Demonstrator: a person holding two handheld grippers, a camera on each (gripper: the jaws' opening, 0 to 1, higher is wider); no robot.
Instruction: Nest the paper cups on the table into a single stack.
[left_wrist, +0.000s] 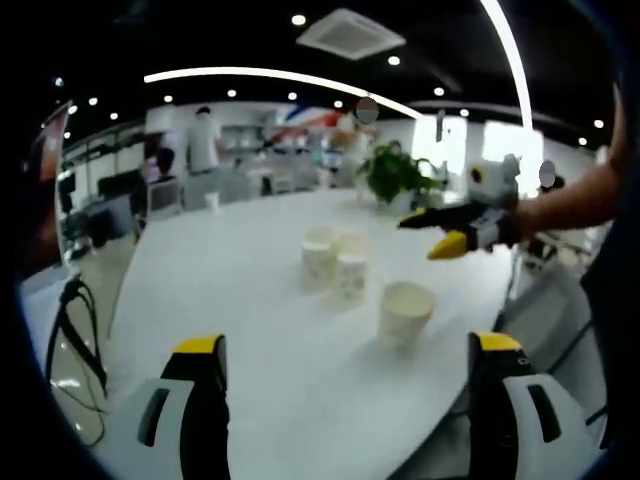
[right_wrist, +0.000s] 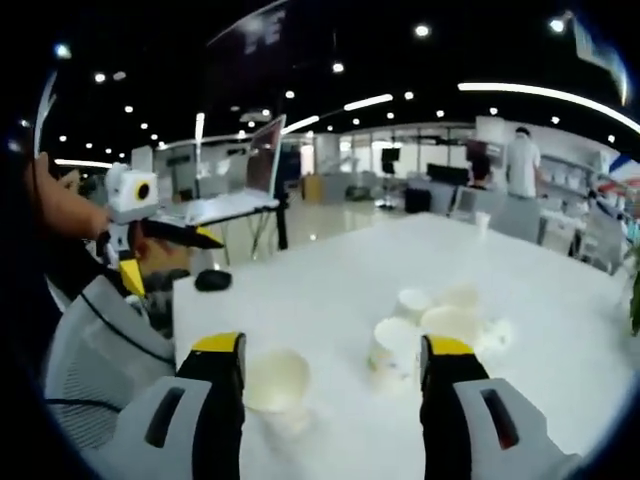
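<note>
Your left gripper (left_wrist: 345, 365) hangs with jaws spread wide, holding nothing, above the white table (left_wrist: 230, 290). Just beyond it stands a single paper cup (left_wrist: 405, 312), upright and apparently empty. Farther in, a cluster of cups (left_wrist: 335, 262) stands touching; the count is blurred, perhaps three. No print is readable on any cup. Your right gripper (right_wrist: 335, 365) is likewise wide and empty. A potted plant (left_wrist: 395, 175) stands at the far table edge; a dark mouse-like object (right_wrist: 213, 280) lies near the other edge.

No legible text or labels.
</note>
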